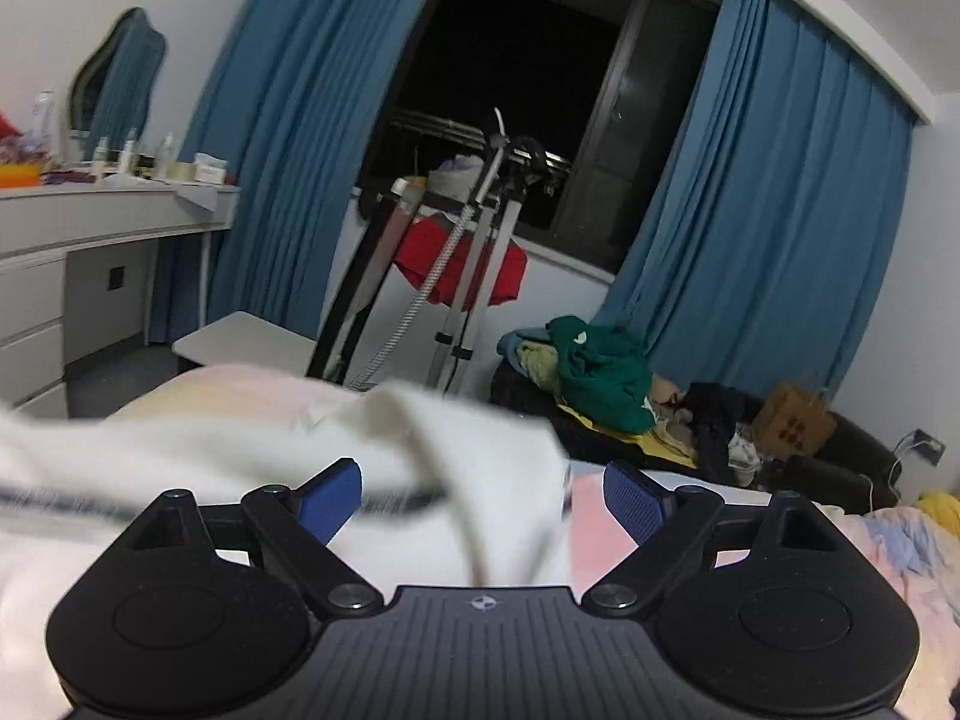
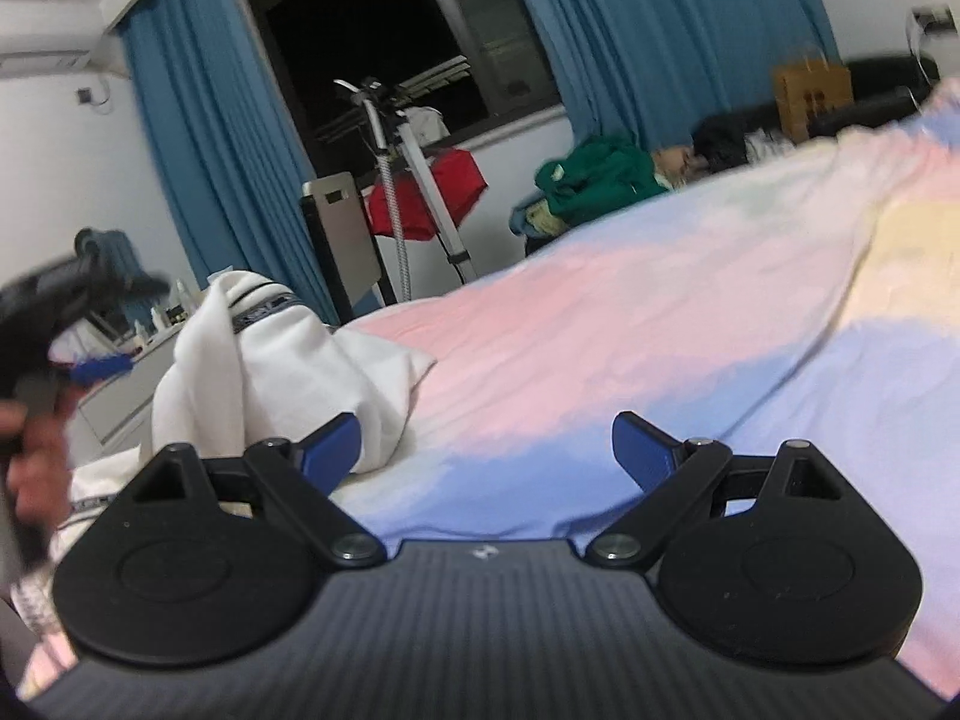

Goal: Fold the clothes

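Note:
A white garment (image 1: pixel 240 456) with a dark striped trim lies bunched on the pastel bedsheet (image 1: pixel 606 516). My left gripper (image 1: pixel 483 501) is open, its blue pads wide apart with a fold of the white cloth lying loosely between them. In the right wrist view the same garment (image 2: pixel 288 360) is heaped at the left on the bedsheet (image 2: pixel 630 330). My right gripper (image 2: pixel 486 450) is open and empty over the bare sheet, just right of the heap. The left gripper (image 2: pixel 90 369) shows blurred at the far left, held by a hand.
A pile of clothes with a green garment (image 1: pixel 600 372) lies on a dark sofa beyond the bed. A garment steamer stand (image 1: pixel 474 252) with a red cloth stands by the window. A white dresser (image 1: pixel 90 276) is at the left. Blue curtains (image 1: pixel 774 210) hang behind.

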